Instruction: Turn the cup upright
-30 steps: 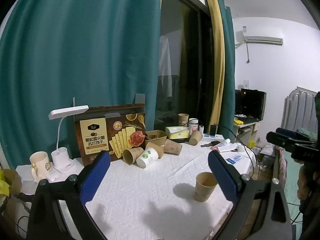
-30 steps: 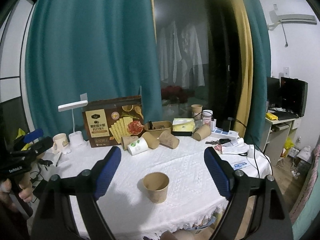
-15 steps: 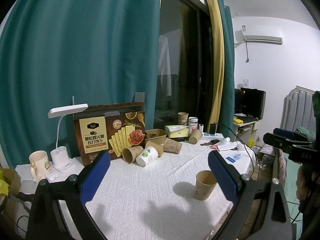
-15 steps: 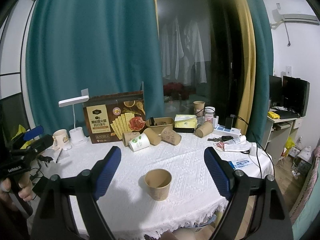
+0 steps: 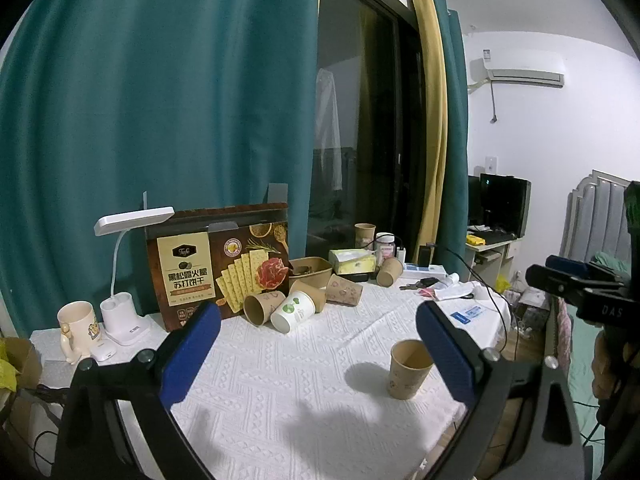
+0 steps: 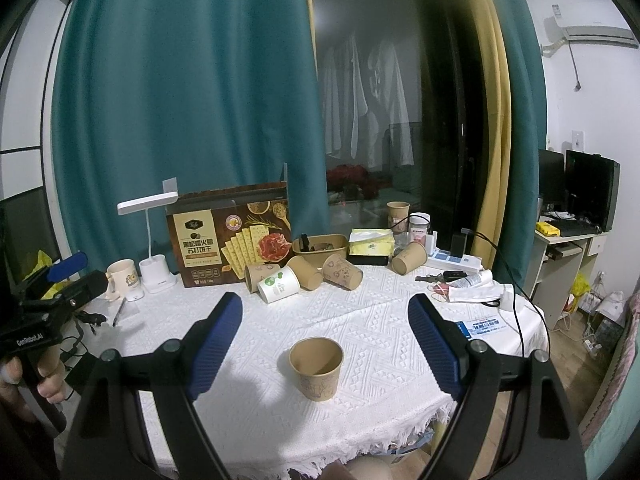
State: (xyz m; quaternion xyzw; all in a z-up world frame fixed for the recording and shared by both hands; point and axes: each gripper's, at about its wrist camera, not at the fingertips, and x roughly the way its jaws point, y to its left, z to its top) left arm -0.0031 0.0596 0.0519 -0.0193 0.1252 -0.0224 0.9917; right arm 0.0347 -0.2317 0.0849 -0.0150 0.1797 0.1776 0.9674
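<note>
A brown paper cup (image 6: 316, 368) (image 5: 408, 369) with a faint line drawing on its side stands upright, mouth open and empty (as far as shows), on the white tablecloth at about 6 o'clock of the table.

Dim indoor light, soft shadows on tablecloth (image 5: 280, 380), strong fisheye edge distortion.

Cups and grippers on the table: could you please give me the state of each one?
Front cup: upright, mouth up, standing alone.
White cup: on its side.
Three brown cups beside it: on their sides.
Brown cup further right: on its side.
Back cup: upright.
Mug: upright.
Left gripper: open, empty.
Right gripper: open, empty.
</note>
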